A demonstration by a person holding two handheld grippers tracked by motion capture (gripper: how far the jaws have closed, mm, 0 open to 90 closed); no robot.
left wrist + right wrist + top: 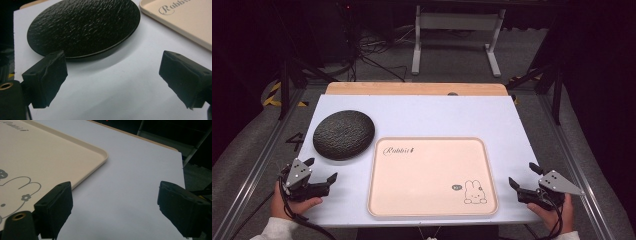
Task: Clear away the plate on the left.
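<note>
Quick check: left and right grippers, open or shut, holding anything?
Left gripper: open, holding nothing, just short of the black plate.
Right gripper: open, holding nothing, beside the beige tray.

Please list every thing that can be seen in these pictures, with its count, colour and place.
plate: 1, black, rough, on the table's left, beside the tray
tray: 1, cream, rabbit drawing, middle of the table, nothing on it
table: 1, white top, wooden far edge
stand: 1, white, on the floor behind the table
cables: several, black, on the floor behind
left gripper: 1, black, fingers open, near the plate
right gripper: 1, black, fingers open, right of the tray
hands: 2, at the near edge
</note>
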